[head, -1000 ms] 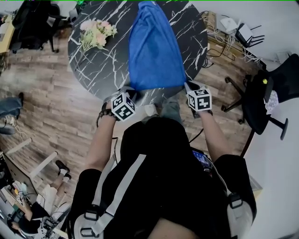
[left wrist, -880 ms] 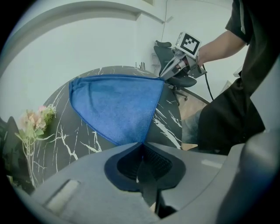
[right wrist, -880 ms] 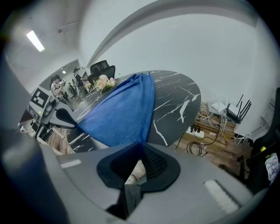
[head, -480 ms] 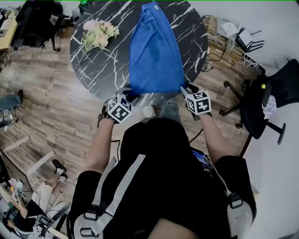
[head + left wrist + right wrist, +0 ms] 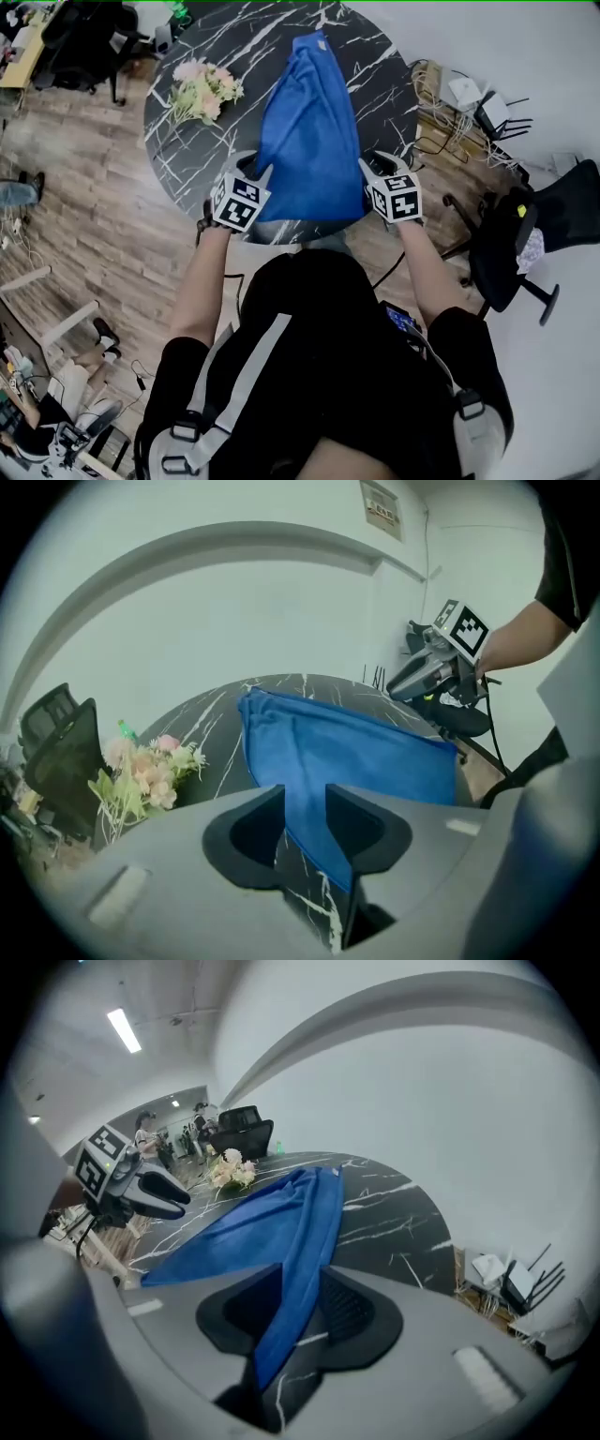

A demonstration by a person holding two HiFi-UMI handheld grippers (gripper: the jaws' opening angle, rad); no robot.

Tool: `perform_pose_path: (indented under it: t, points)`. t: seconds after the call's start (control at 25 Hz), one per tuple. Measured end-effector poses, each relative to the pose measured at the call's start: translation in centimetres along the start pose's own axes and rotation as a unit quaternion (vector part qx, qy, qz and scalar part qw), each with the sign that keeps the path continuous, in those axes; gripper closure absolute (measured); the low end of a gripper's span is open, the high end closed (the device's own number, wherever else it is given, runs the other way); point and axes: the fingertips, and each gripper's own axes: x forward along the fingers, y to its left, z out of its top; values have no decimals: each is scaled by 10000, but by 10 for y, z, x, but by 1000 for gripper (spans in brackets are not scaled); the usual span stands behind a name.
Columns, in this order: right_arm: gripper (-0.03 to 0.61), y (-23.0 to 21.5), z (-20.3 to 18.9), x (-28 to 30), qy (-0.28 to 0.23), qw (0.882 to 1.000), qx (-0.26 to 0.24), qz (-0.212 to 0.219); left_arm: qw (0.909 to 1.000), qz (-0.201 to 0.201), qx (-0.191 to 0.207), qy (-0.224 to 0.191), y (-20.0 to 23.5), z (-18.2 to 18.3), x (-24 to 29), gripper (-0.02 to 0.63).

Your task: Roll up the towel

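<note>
The blue towel [image 5: 309,131] lies lengthwise on the round black marble table [image 5: 187,141], its near edge by the table's rim. My left gripper [image 5: 255,169] hovers over the towel's near left side and my right gripper [image 5: 380,164] over its near right side. In the left gripper view the jaws [image 5: 305,803] have just opened; the towel [image 5: 347,752] shows through the gap, flat on the table and not pinched. In the right gripper view the jaws [image 5: 302,1283] have just opened, then narrowed slightly, with the towel [image 5: 272,1222] below the gap and the pads off it.
A bunch of pale flowers [image 5: 202,89] lies on the table's left part. A black office chair [image 5: 525,234] stands on the floor at the right, with cables and boxes [image 5: 459,94] behind it. Another chair [image 5: 84,37] stands at the far left.
Both grippers have let go of the towel's near corners and moved up and forward over the table. The towel's near edge, held off the rim before, now rests on the table.
</note>
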Motion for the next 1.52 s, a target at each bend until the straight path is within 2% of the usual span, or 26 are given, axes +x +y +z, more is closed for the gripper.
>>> perform_pose_path:
  t: [0.16,0.4,0.68,0.88,1.08,1.12,1.16,1.36,1.52]
  points:
    - [453,-22,36,31,41,9995,-268,174,9997,145,-198,16,23,30,30,468]
    - [460,-54,67,88,204,9980,-528,298,9979,414,-456,204,63,47,72,477]
    - [456,-55,84,143,335,9932,-969,550,9945,672,-700,394,98,51,116,479]
    - [456,-52,82,159,497,9899,-1168,629,9936,664,-771,496,108,48,137,479]
    - [515,-67,80,157,466,9935,-897,525,9930,616,-882,491,112,47,143,521]
    - [524,-74,78,155,461,9941,-864,460,9928,652,-873,500,114,47,143,548]
    - [525,-80,76,153,459,9947,-811,428,9926,664,-876,521,115,47,143,566]
    - [515,-99,70,141,410,9976,-305,464,9907,632,-1066,568,119,41,137,571]
    - [492,-111,62,132,377,9980,-220,449,9881,735,-1243,523,123,34,133,570]
